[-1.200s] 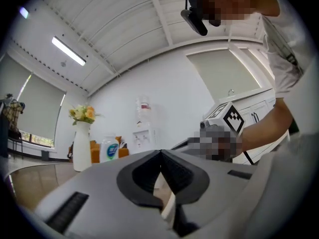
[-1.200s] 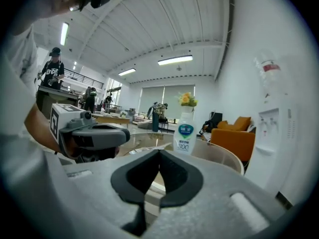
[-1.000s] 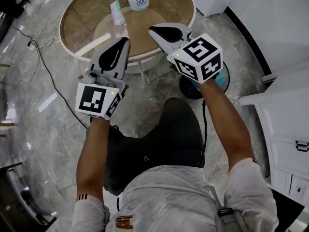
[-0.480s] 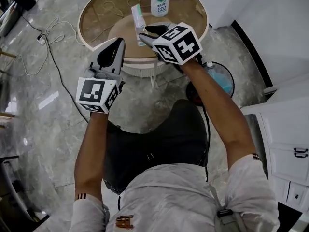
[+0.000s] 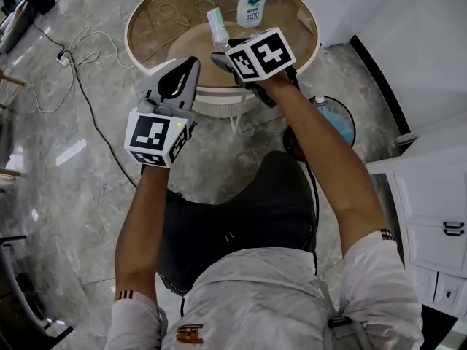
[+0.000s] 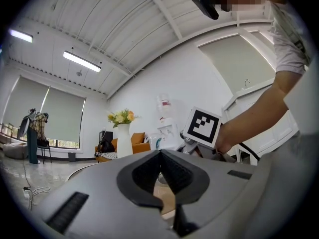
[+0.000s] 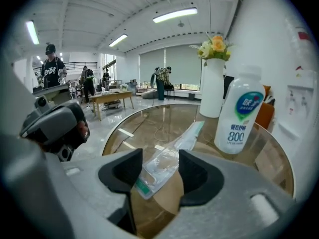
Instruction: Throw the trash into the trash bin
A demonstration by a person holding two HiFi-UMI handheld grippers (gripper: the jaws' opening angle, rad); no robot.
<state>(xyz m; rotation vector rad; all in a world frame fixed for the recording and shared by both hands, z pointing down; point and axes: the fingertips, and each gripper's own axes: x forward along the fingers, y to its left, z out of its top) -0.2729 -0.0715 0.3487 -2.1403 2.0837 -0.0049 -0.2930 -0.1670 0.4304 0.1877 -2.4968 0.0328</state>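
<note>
- Trash: 1 clear plastic wrapper [image 7: 169, 156] lying flat on the round glass desk [image 5: 157, 24], not in the bin.
- 2 grippers in view.
- Right gripper [image 7: 159, 164] is over the desk, angled down. Its jaws have just been opening and now stand apart, with the wrapper's near end between them and the pads not pressing it.
- Left gripper [image 6: 160, 156] is at the desk's near edge, jaws closed together, nothing between.
- 1 white bottle [image 7: 239, 116] upright on the desk just beside the wrapper's far end.
- 1 white vase [image 7: 212, 88] with flowers further back.
- 1 trash bin [image 5: 337, 126] with blue liner on the floor right of the desk, beside the right forearm, well apart from the wrapper.
</note>
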